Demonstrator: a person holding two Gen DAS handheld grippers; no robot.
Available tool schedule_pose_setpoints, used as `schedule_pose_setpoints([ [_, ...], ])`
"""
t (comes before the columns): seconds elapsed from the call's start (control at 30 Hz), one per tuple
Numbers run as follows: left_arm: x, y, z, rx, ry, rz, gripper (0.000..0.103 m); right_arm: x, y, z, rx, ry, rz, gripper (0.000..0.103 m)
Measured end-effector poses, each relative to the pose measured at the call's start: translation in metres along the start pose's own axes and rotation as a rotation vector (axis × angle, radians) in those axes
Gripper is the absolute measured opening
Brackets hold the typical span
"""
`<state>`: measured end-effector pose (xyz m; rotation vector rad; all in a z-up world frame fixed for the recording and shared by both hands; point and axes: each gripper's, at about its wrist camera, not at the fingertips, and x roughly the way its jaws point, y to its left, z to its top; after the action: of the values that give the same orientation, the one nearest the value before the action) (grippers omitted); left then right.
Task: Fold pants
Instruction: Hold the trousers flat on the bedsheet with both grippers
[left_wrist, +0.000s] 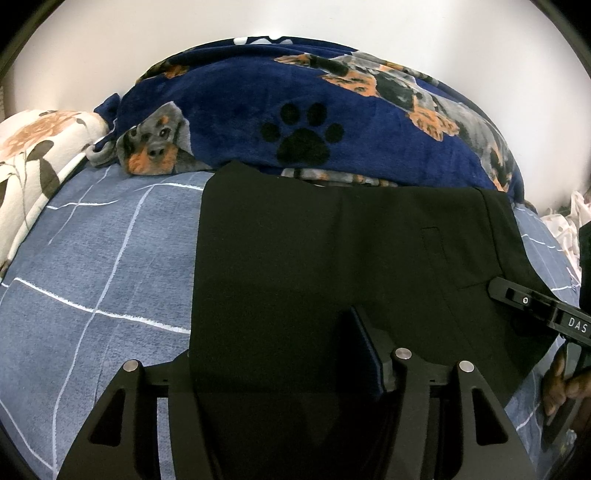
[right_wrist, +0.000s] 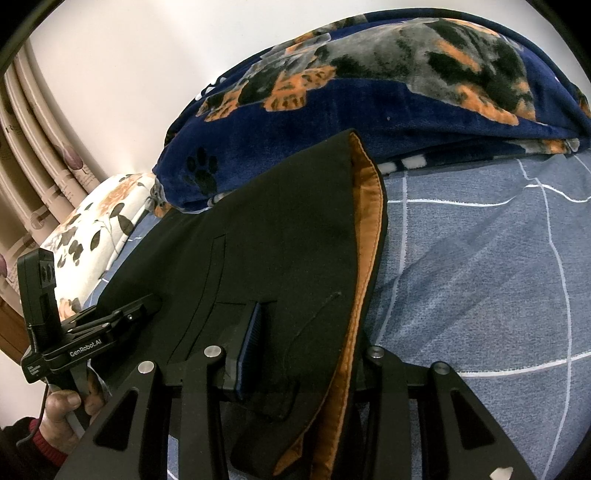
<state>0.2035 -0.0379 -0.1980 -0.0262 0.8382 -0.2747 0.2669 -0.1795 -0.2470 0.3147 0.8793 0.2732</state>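
Holding at the near edge of the pants (left_wrist: 332, 251), both hands low over the bed (left_wrist: 92, 258).

Left hand-held gripper (left_wrist: 273, 339): black cloth fills the gap and drapes over one finger. Only the other pad shows, so I cannot tell whether it is pinching or just straddling.

Right hand-held gripper (right_wrist: 314, 332): appears to pinch the waist end. One pad sits against the cloth; the far finger is hidden behind the orange lining (right_wrist: 365, 221).

Pants lie flat on the bed, already doubled, far edge touching the blanket (left_wrist: 240, 110).

Risks, as judged:
- If the left grip is loose, a lift would drop that corner and the fold would skew.
- Stacked layers may separate, since the pads could catch only the top ones.
- The turned-out lining suggests the waistband may roll and leave a lump.
- Carrying the edge forward could snag on the plush blanket.
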Motion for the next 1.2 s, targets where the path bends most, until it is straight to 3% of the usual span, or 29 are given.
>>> schedule_pose_setpoints([
  [1.2, -0.0002, 0.0012, 0.0, 0.001, -0.004, 0.011, 0.059, 0.0008, -0.0002, 0.0016, -0.003, 0.0, -0.001, 0.034],
])
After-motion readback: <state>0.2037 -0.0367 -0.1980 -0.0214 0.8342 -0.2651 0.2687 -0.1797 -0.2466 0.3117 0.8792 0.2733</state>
